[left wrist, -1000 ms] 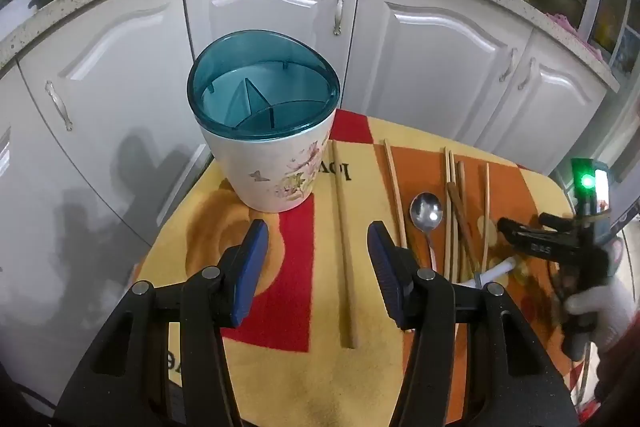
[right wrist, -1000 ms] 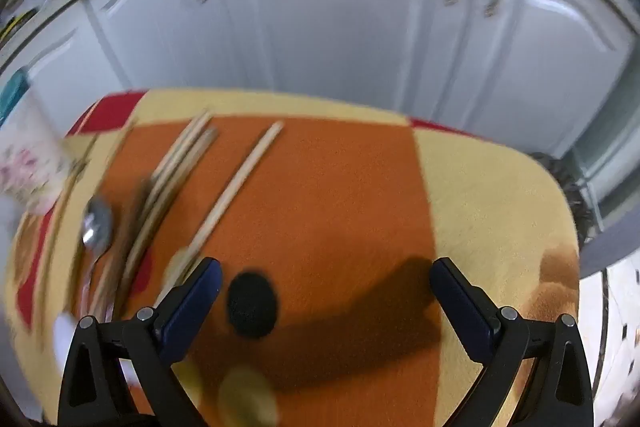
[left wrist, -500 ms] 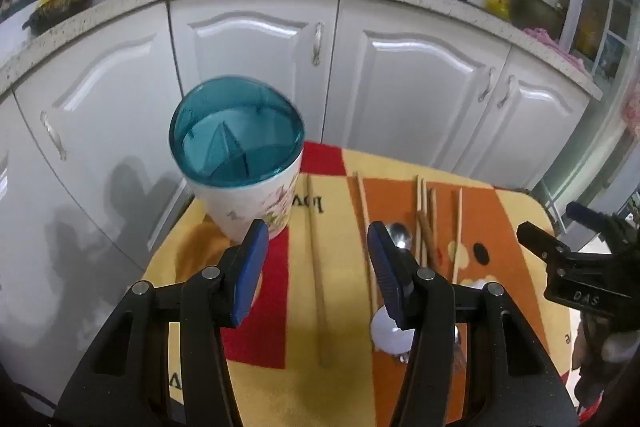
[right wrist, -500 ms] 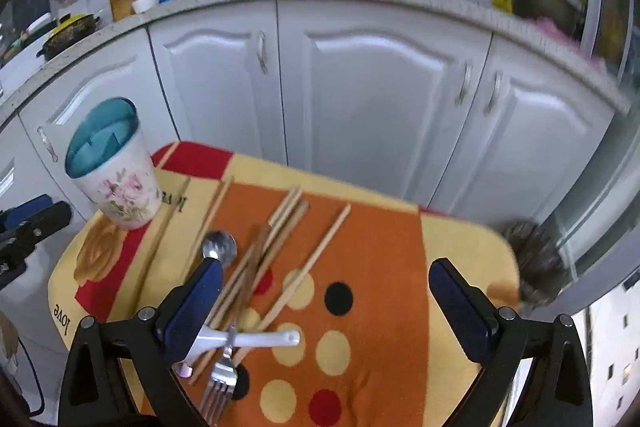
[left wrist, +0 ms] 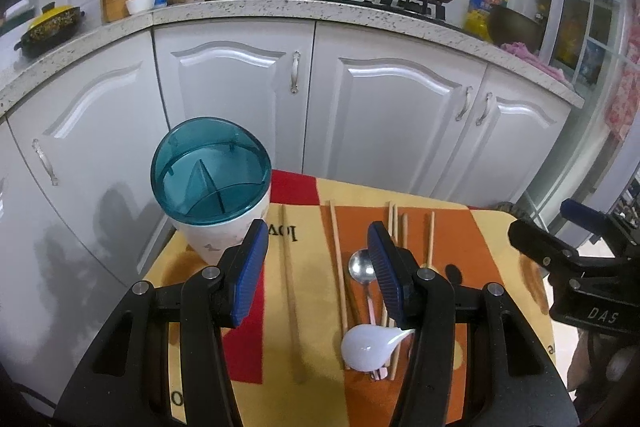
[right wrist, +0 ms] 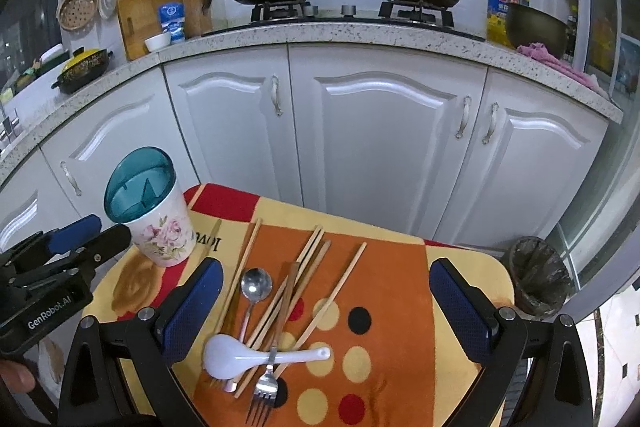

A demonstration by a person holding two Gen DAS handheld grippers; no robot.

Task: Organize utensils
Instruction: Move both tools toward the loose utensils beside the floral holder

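**Teal-rimmed holder empty, utensils loose on the mat**

Teal plastic capped the flowered utensil holder (right wrist: 150,207), which stood upright at the left end of the table (right wrist: 472,279), its divided compartments showing nothing inside. Beside it hovered the left gripper (left wrist: 316,267), its blue pads parted with nothing between them. To the right, on the orange and yellow mat, lay the scattered pieces: wooden chopsticks (right wrist: 338,291) fanned lengthwise, a metal spoon (right wrist: 256,285) among them, a white soup spoon (right wrist: 236,357) lying across their near ends, and a fork (right wrist: 266,387) closest to the camera, touching the white spoon's handle. The right gripper (right wrist: 326,311) hung above this pile, spread wide and empty.

Sorting appeared not yet begun; the step in hand looked like choosing a first piece. The next move would probably call for lowering one gripper onto a top-lying item, likely the white spoon or fork, and closing on its handle without dragging the chopsticks beneath.
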